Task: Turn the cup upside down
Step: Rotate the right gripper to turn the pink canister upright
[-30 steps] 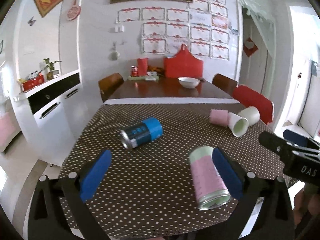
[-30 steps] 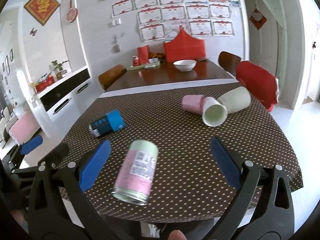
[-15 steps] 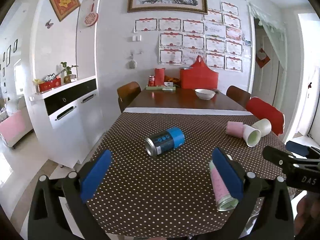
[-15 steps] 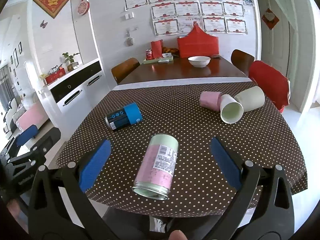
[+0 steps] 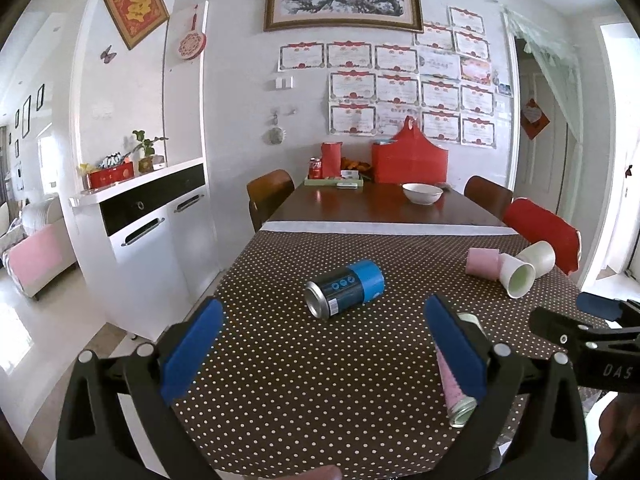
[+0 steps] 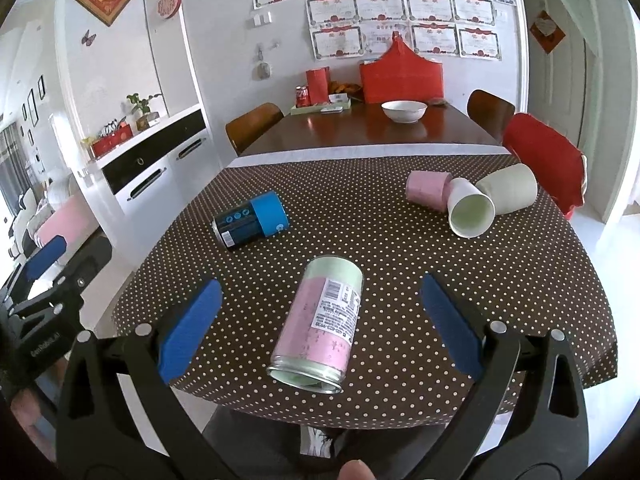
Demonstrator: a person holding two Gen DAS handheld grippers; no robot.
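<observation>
Bright daylight, both views. Doorway [image 5: 616, 152] at right blown out, floor [image 5: 16, 336] at left glaring white. Soft reflections on bare wood counter [image 6: 360, 132]. Strong fisheye bending at edges, dark corner vignette. Focus sharp; faint shadows.

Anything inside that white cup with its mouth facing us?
The white cup lies on its side on the dotted tablecloth. Its visible pale inner wall looks bare; the bottom is shaded, so small contents there can't be ruled out.

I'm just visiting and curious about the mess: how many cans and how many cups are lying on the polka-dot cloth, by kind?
Cans: 2, the blue can and the pink can.
Cups: 3, a pink cup, a white cup and a cream cup.
Total: 5, all on their sides.
</observation>
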